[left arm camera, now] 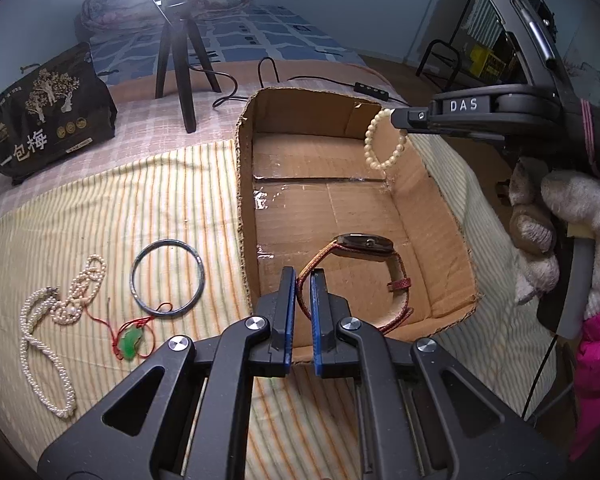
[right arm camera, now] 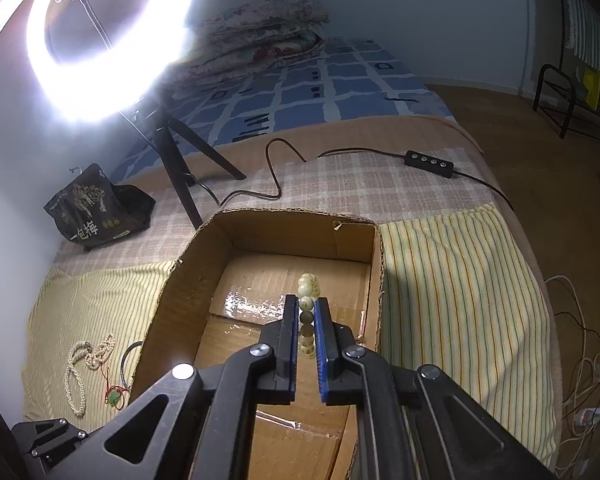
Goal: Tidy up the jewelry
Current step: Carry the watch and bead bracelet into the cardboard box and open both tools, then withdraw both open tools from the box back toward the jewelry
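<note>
An open cardboard box (left arm camera: 428, 200) (right arm camera: 172, 292) sits on a striped yellow cloth. My left gripper (left arm camera: 303, 276) is shut on the red strap of a wristwatch (left arm camera: 364, 242), holding it over the box's near side. My right gripper (right arm camera: 304, 304) (left arm camera: 394, 114) is shut on a cream bead bracelet (left arm camera: 376, 148) (right arm camera: 309, 292), which hangs above the box's far right corner. On the cloth left of the box lie a dark bangle (left arm camera: 167, 278), a pearl necklace (left arm camera: 48, 332) (right arm camera: 78, 376) and a green pendant on red cord (left arm camera: 131, 343) (right arm camera: 114, 398).
A ring light on a black tripod (left arm camera: 180, 60) (right arm camera: 180, 168) stands behind the box, its cable and switch (right arm camera: 428, 163) trailing across the bed. A black printed bag (left arm camera: 46, 112) (right arm camera: 94, 208) stands at the left. Folded quilts (right arm camera: 260, 36) lie at the far end.
</note>
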`<state>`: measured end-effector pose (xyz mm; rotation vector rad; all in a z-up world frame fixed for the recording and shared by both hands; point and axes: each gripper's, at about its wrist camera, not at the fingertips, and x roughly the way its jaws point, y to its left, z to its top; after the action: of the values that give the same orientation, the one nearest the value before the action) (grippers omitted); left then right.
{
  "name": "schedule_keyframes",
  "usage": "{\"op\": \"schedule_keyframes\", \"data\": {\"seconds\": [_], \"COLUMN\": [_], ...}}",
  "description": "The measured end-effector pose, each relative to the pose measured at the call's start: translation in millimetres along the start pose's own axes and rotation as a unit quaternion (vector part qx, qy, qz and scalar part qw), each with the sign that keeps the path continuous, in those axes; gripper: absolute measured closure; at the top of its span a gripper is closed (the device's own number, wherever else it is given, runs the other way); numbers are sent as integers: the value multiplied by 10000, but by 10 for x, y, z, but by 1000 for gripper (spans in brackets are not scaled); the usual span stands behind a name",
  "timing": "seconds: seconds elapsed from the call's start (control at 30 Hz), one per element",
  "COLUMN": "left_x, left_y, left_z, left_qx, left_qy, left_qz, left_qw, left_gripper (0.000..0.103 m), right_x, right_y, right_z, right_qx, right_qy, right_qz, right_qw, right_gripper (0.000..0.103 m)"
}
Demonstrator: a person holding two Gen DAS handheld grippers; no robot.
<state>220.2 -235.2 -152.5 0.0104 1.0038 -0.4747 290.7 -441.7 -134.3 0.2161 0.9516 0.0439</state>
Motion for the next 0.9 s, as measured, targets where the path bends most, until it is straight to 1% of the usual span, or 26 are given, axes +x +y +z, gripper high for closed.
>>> {"op": "schedule_keyframes", "data": {"seconds": [0.07,0.1,0.13,0.17,0.2,0.23,0.3,0.33,0.37,0.47,0.5,0.57,0.7,0.9], "left_x": [-2,-5,-7,-17,-34,-52,-112,-130,-152,-200,-224,-259,-354,-504], "left_y": [9,20,21,25,32,36,47,47,44,41,37,39,27,64], "left_z": [7,13,20,25,27,28,22,19,13,-3,-12,-18,-39,-88], "left_qx": [-54,-81,-90,-94,-100,-107,-99,-77,-46,4,22,31,28,47], "left_qy": [-17,-35,-38,-41,-57,-92,-189,-204,-210,-217,-233,-248,-291,-354], "left_qz": [-76,-103,-120,-119,-114,-111,-83,-73,-62,-53,-46,-37,-52,-6], "left_qw": [10000,9999,9999,9999,9999,9998,9997,9997,9997,9998,9997,9997,9996,9994], "left_gripper": [95,91,85,80,65,54,50,49,49,46,45,45,45,45], "right_x": [-2,-16,-24,-43,-69,-87,-142,-162,-188,-265,-280,-318,-426,-582], "right_y": [8,18,23,36,50,62,88,99,112,175,191,232,313,375], "right_z": [-7,-11,-10,-10,-12,-10,-12,-6,-8,-12,-13,-20,-32,-67], "right_qx": [2,-9,-21,-35,-49,-49,-37,-38,-42,-109,-131,-202,-321,-334], "right_qy": [-3,-34,-62,-103,-166,-202,-311,-350,-401,-519,-520,-522,-601,-664], "right_qz": [43,35,19,-3,-34,-50,-52,-59,-76,-174,-207,-309,-446,-462], "right_qw": [10000,10000,10000,9999,9998,9998,9995,9994,9992,9984,9983,9980,9967,9962], "right_gripper": [95,86,78,63,52,47,28,24,18,10,7,3,2,2]}}
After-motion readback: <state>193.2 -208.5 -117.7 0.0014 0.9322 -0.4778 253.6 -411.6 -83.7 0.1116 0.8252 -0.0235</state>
